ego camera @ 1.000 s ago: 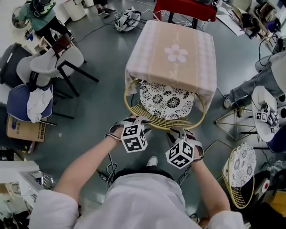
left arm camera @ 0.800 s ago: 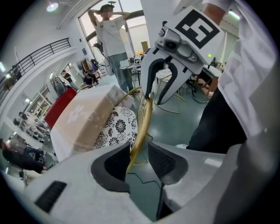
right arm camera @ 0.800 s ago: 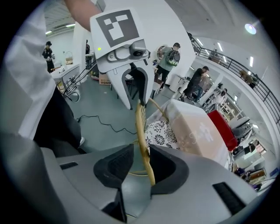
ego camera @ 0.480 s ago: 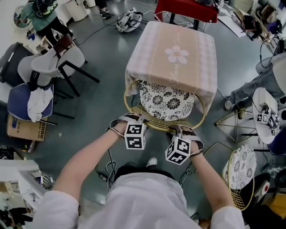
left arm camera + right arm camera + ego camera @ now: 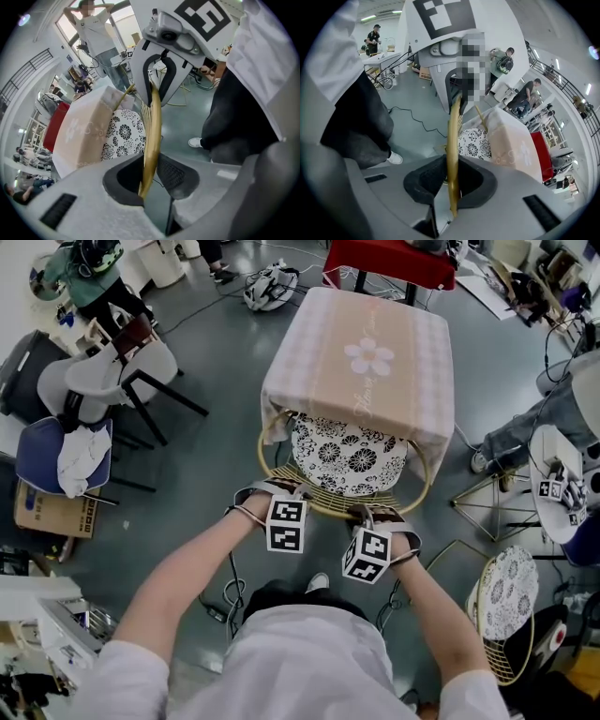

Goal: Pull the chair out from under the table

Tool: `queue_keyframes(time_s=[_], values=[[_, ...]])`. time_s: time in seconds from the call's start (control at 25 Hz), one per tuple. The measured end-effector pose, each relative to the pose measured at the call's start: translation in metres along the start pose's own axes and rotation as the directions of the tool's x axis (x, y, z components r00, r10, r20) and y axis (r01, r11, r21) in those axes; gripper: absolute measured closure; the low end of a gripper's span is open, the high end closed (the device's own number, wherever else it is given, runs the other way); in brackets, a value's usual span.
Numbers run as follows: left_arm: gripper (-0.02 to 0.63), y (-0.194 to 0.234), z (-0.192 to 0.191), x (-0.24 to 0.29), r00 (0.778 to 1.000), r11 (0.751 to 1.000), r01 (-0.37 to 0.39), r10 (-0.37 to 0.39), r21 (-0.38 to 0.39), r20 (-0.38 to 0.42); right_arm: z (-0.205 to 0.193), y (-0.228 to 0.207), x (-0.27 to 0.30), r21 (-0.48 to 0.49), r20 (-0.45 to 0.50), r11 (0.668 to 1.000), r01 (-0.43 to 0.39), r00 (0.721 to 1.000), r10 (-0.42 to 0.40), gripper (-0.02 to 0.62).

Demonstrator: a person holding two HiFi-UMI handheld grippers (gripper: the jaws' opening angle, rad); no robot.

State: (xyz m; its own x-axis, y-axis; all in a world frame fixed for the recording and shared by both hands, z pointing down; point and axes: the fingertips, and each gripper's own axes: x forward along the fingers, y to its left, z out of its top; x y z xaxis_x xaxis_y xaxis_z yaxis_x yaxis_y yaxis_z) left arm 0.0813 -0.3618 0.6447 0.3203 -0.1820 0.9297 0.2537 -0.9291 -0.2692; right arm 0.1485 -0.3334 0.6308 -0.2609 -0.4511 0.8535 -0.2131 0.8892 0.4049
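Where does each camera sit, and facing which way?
Head view: on the person's head, steeply down at table and chair; both forearms, torso show.
Left gripper view: on left gripper, along jaws that just closed on the chair's gold rim; trouser leg shows.
Right gripper view: on right gripper, likewise.
Shared: rim, cushion, table.

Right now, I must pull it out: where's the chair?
Centre of the head view: the chair has its seat tucked under the cloth-covered table, and the left claw and right claw have just been closing on its gold back rim.
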Motion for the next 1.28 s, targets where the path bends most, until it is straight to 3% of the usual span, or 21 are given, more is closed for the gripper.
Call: queue_keyframes(time_s=[0.24,1.28], values=[[0.546,0.002,0.002,0.0,0.999,0.996,-0.036,0.038,0.084,-0.019,-0.002,-0.001,0.0,-0.006,0.002,1.0,-0.004,1.0,0.004,0.552],[0.555,-0.018,0.006,-0.002,0.997,0.992,-0.054,0.061,0.112,-0.056,-0.003,0.014,-0.006,0.026,-0.066,1.0,-0.015,0.998,0.017,0.554]])
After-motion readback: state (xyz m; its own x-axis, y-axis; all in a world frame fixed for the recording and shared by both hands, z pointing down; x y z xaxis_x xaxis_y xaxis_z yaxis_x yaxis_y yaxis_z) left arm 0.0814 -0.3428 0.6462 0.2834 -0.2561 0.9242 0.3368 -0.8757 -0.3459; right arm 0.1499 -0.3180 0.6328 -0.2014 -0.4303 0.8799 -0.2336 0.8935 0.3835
